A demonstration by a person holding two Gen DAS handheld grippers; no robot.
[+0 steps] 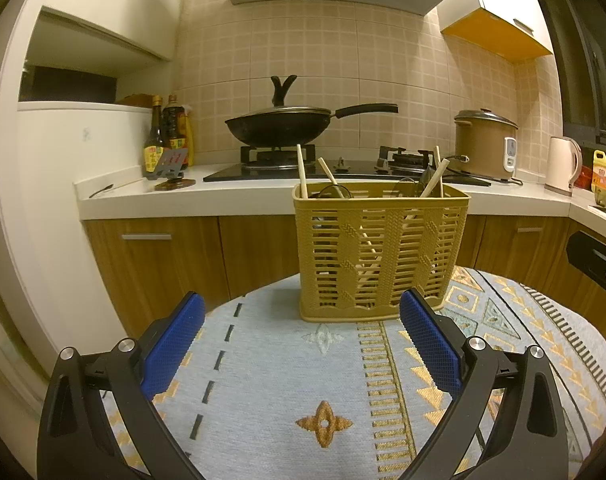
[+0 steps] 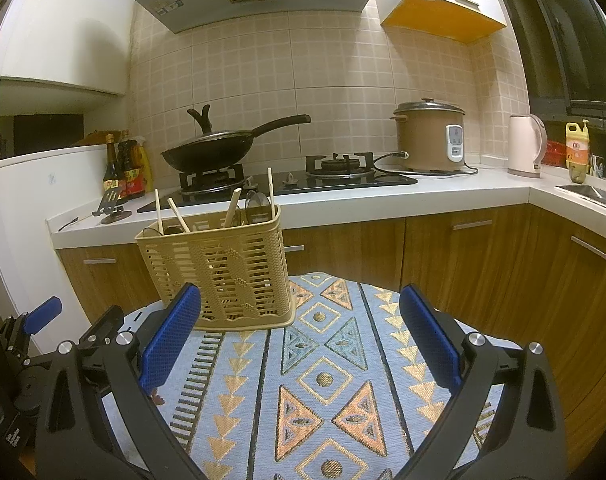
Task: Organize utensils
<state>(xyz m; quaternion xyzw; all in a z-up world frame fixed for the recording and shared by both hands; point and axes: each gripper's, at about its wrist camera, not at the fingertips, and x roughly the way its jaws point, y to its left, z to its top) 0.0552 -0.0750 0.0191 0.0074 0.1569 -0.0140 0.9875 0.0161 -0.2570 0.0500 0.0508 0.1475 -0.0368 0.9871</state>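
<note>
A yellow plastic slatted utensil basket (image 1: 379, 252) stands upright at the far edge of a round table covered by a blue patterned cloth (image 1: 287, 392). Wooden chopsticks (image 1: 302, 170) and dark spoons (image 1: 331, 191) stick out of its top. My left gripper (image 1: 303, 312) is open, empty, just short of the basket. In the right wrist view the basket (image 2: 219, 268) sits ahead and left, with chopsticks (image 2: 270, 188) and spoons (image 2: 258, 202) in it. My right gripper (image 2: 301, 312) is open and empty, its left finger (image 2: 171, 336) near the basket's front.
Behind the table runs a white counter (image 1: 151, 196) with a gas hob, a black wok (image 1: 279, 124), sauce bottles (image 1: 167, 132), a rice cooker (image 2: 431, 136) and a kettle (image 2: 525, 146). Wooden cabinets (image 2: 483, 256) stand below. Part of the other gripper (image 2: 31, 336) shows at left.
</note>
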